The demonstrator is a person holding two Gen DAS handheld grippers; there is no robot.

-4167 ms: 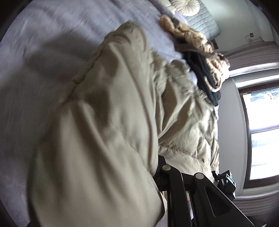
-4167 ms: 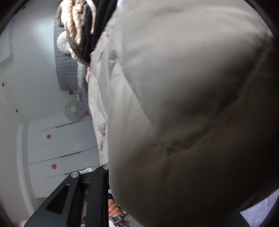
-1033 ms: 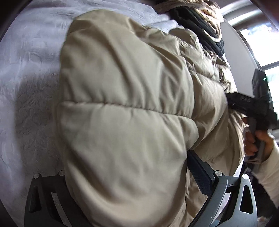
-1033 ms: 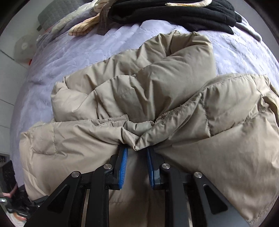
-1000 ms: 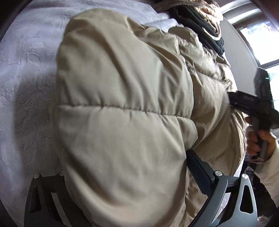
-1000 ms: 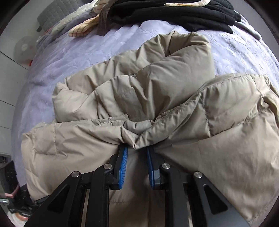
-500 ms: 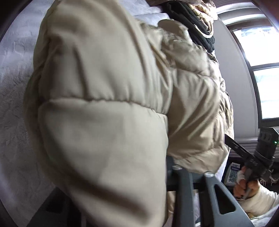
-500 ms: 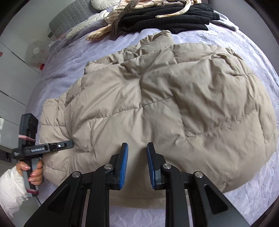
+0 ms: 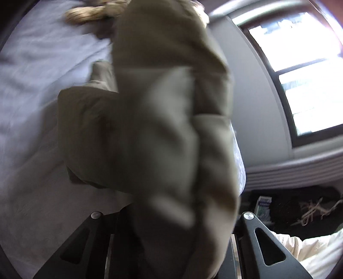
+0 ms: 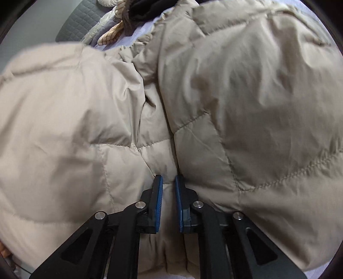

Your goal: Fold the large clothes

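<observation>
The left gripper (image 9: 171,242) is clenched on a thick fold of the beige puffer jacket (image 9: 163,120); its jaws have just been closing, and the fabric bulges up out of them and hides the pads, the whole left wrist view blurred. The right gripper (image 10: 169,203) has its two blue pads (image 10: 159,203) close together with a narrow gap showing between them; its jaws have just been closing too, the tips are pushed into the crease between two quilted bulges of the jacket (image 10: 246,96), and whether they actually pinch fabric cannot be told. There is one jacket, lying bunched on the bed, filling nearly all of the right wrist view. At the far end lies one heap of other clothes (image 10: 128,19), black and cream-striped pieces tangled so that they cannot be counted. The surface is a bed with a pale lavender cover (image 9: 32,107), and a grey quilted headboard (image 10: 83,21) stands at the far left. To the right are a grey wall and one bright window (image 9: 304,70). A white sleeve (image 9: 317,253) shows at the near right.
</observation>
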